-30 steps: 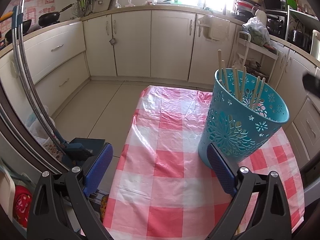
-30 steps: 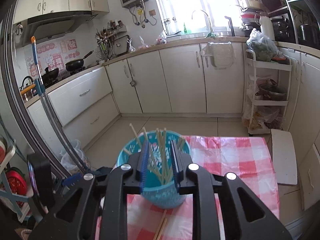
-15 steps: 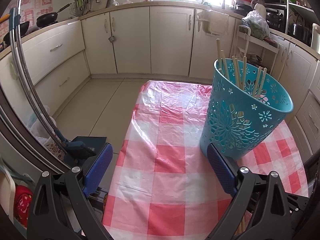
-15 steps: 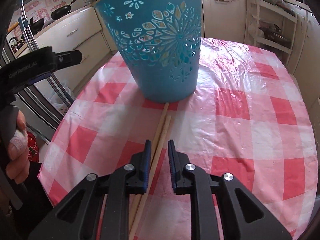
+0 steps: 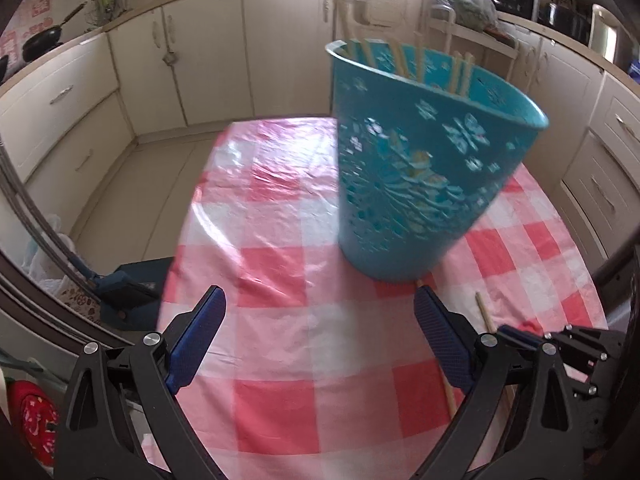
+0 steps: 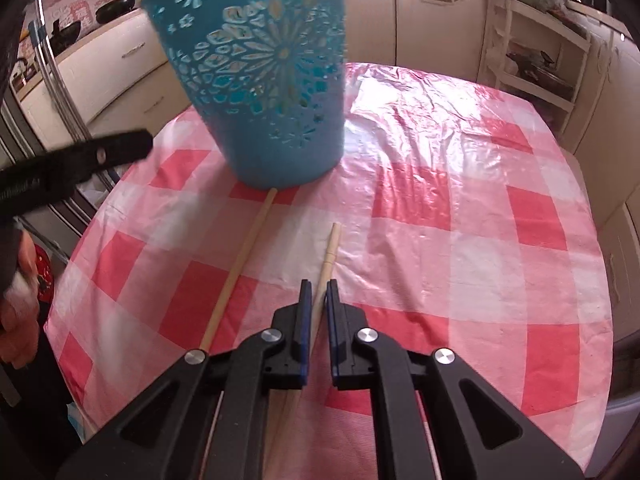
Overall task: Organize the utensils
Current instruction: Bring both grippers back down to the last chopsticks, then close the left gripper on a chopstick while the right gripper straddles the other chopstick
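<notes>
**On the checked cloth, a chopstick is being pinched**

On the table (image 6: 460,240), the right gripper (image 6: 318,292) is clenching one chopstick (image 6: 329,252); another (image 6: 240,264) is lying beside it, touching the basket (image 6: 264,80). The left gripper (image 5: 320,312) is hovering released.

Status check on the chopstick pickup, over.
Right tool shut on one pale wooden chopstick. Left tool open, empty. Second wooden chopstick loose on checked cloth, tip at teal plastic basket. Nothing blocking.
</notes>
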`<state>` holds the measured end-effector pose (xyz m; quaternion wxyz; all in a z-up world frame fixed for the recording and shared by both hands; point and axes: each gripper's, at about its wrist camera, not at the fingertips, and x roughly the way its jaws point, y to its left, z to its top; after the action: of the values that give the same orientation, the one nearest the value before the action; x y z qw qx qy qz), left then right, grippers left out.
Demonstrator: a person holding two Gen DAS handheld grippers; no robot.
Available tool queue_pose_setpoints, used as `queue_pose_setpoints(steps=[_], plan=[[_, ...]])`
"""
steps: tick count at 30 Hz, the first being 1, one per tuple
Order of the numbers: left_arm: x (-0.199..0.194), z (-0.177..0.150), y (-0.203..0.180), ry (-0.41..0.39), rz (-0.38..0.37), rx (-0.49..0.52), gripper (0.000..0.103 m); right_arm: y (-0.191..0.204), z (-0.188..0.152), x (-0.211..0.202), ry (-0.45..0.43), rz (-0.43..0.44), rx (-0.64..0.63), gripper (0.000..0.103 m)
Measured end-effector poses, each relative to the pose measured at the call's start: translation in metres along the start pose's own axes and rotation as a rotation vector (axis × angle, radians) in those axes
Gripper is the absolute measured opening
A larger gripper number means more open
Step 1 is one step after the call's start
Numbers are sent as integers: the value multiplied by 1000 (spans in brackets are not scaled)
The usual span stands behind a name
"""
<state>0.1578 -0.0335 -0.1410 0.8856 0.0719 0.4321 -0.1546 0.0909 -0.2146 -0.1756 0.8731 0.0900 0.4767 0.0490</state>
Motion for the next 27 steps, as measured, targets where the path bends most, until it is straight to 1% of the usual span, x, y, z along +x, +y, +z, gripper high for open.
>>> queue_pose_setpoints(steps=[2,4,8,9,10,11,12,14,15,16,17,21,24,26,27], plan=[[11,-5,-19,32,-30,39,91,-7,0,-1,-8,17,36,8],[21,-8,-35,57,-52,65,91,-11,-1,-1,-13,28,47,8],[38,-10,-58,87,-48,108,85,-18,-2,-2,-20,52,67,8],[42,-10,-62,94,-47,115,79,-20,-1,-1,-21,59,71,8],[46,-11,-65,106,-48,123,69,-21,-1,-1,-22,62,70,8],[48,-12,-67,115,-47,126,64,-21,-1,-1,-23,61,65,8],[51,-14,-68,127,-51,125,53,-20,-1,-1,-24,58,56,8],[52,-17,-67,117,-64,122,37,-19,-1,0,-21,54,46,8],[51,-18,-68,114,-70,128,21,-19,0,0,-20,56,46,8],[50,-20,-67,120,-76,123,14,-20,1,1,-18,62,49,9],[49,-22,-65,125,-84,103,9,-19,0,0,-15,66,53,9],[42,-32,-52,128,-105,9,6,-18,3,2,-5,82,58,9],[41,-32,-51,142,-92,-12,7,-15,5,4,8,92,45,9],[43,-29,-53,151,-70,-3,17,-16,6,4,10,98,54,9],[43,-26,-54,155,-51,1,33,-18,6,5,6,96,60,9]])
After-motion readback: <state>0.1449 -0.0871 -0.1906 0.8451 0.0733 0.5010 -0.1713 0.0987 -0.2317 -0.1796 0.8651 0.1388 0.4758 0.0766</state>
